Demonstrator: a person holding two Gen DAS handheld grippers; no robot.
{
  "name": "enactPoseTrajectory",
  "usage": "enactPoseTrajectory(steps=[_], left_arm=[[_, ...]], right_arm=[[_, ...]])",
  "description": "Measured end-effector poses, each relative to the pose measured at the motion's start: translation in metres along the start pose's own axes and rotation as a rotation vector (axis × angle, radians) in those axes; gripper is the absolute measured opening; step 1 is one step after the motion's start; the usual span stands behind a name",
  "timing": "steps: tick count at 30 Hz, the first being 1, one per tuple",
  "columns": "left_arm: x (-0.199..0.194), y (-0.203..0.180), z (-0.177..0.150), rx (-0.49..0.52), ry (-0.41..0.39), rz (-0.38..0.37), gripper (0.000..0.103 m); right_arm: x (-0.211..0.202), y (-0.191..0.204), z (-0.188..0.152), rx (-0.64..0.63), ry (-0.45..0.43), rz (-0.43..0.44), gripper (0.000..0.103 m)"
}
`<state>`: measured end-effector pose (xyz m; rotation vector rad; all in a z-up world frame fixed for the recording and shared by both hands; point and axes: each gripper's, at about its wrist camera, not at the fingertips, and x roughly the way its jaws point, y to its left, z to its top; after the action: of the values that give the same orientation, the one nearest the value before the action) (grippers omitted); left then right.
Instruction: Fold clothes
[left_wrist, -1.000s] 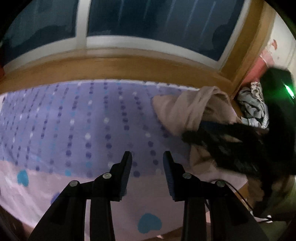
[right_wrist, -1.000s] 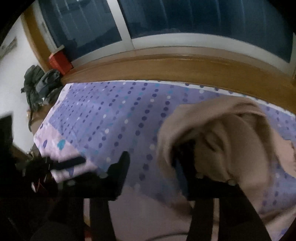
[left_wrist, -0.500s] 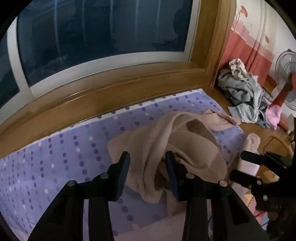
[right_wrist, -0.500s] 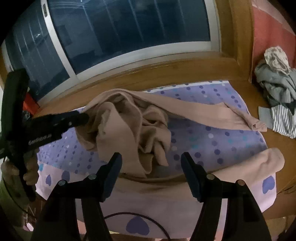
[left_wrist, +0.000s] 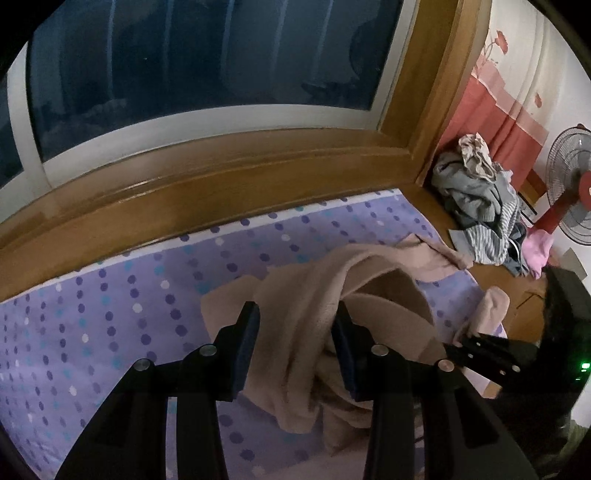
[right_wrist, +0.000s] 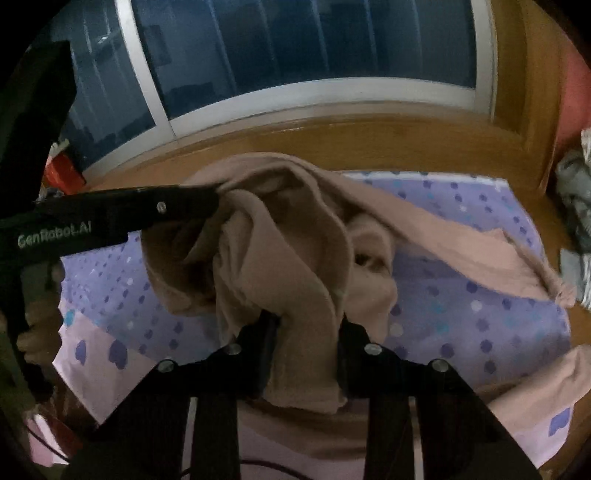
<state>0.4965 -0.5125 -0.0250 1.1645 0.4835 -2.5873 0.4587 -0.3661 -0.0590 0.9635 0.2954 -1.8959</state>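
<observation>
Dark window panes and a wooden sill back a purple dotted bedsheet (left_wrist: 110, 325). Right gripper (right_wrist: 306, 343), its jaws closing, pinches a thick fold of the beige garment (right_wrist: 295, 236); left gripper (left_wrist: 295, 350) stands part open with the cloth draped between its fingers, contact unclear. Beyond, a clothes heap (left_wrist: 476, 206) lies near a fan (left_wrist: 572, 188).

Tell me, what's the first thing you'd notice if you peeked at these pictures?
Probably the crumpled beige garment, heaped in the middle of the purple dotted bedsheet. The right gripper is closing on a thick fold of it, and the left gripper has cloth between its fingers too. Behind the bed a big dark window fills the top, and a pile of grey clothes sits at the right.
</observation>
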Motion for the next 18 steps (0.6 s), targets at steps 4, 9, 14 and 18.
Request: enactPoseTrajectory(steps=[4,9,14,18], left_arm=[[0.0,-0.001,0.003,-0.004,0.0,-0.036,0.04],[0.011,-0.012,0.007,0.02,0.021,-0.067,0.046],[0.031,-0.016,0.014,0.001,0.059,-0.134,0.046],[0.046,-0.023,0.023,0.006,0.091,-0.195,0.046]], right_arm=[[-0.027,0.002,-0.009,-0.052,-0.034,-0.039,0.024],[-0.036,-0.005,-0.032,-0.087,0.028,-0.14,0.024],[-0.038,-0.022,-0.047,0.001,0.052,-0.155,0.024],[-0.041,-0.019,-0.051,-0.009,0.055,-0.161,0.024]])
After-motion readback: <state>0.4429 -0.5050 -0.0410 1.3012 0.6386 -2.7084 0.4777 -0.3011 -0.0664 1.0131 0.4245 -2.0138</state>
